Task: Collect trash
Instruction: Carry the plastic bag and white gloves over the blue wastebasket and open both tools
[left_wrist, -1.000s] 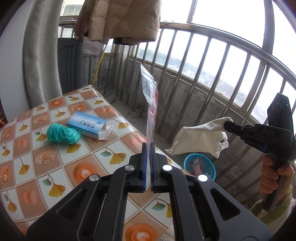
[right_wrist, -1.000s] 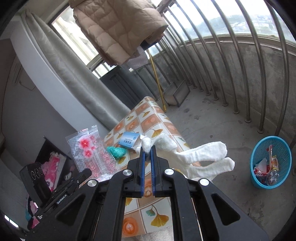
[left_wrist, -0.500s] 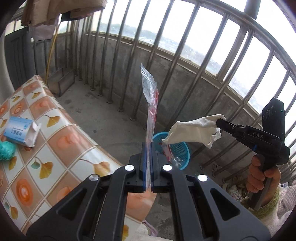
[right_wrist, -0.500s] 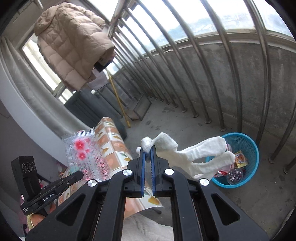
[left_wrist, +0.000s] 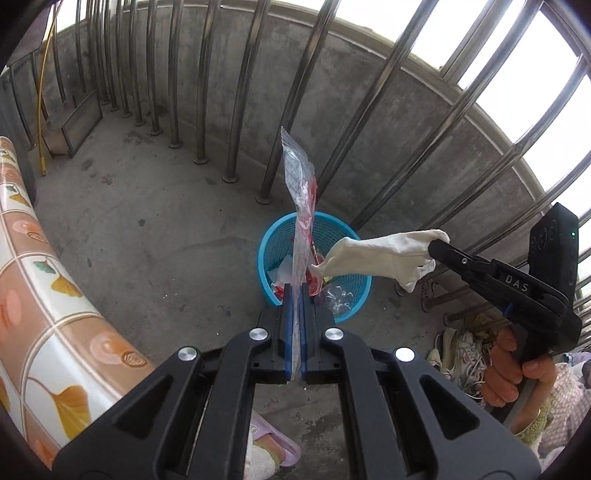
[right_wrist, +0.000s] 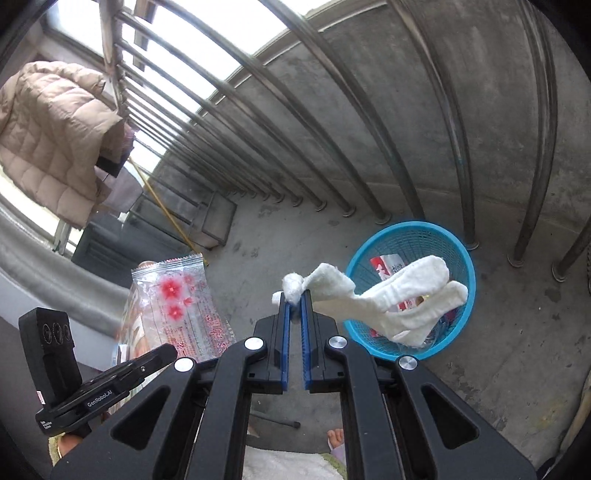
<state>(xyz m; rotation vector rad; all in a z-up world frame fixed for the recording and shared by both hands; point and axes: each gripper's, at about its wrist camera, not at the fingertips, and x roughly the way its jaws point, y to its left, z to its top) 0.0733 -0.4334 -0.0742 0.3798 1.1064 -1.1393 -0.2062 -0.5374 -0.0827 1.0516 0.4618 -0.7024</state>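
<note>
- Nearest in the left wrist view, the left tool (left_wrist: 294, 314) has its blue pads pressed together on the lower edge of a clear plastic wrapper (left_wrist: 301, 206) with red print, which stands up edge-on from the tips toward twelve o'clock.
- In the right wrist view the right tool (right_wrist: 294, 308) is nipped narrowly on a bunched corner of a white cloth glove (right_wrist: 388, 299); the rest of the glove trails off toward three o'clock with its fingers drooping.
- A hand (left_wrist: 513, 369) grips the right tool's handle at four o'clock in the left view.
- At nine o'clock in the left view curves the edge of the worktop (left_wrist: 48, 295), covered in an orange and white cloth with yellow leaves.
- Just beyond both tools, on the concrete floor, stands a blue mesh basket (left_wrist: 354, 291), already holding wrappers and scraps. In the left view the wrapper rises in front of the basket's mouth; in the right view the glove's fingers hang in front of its opening, at about two o'clock.
- At four o'clock of the basket in the left view lie some worn shoes (left_wrist: 458, 350).
- Behind the basket runs a low concrete wall topped by steel railing bars (left_wrist: 243, 74).
- Farthest off, at ten o'clock in the right view, a beige padded jacket (right_wrist: 55, 136) hangs from the rail.
</note>
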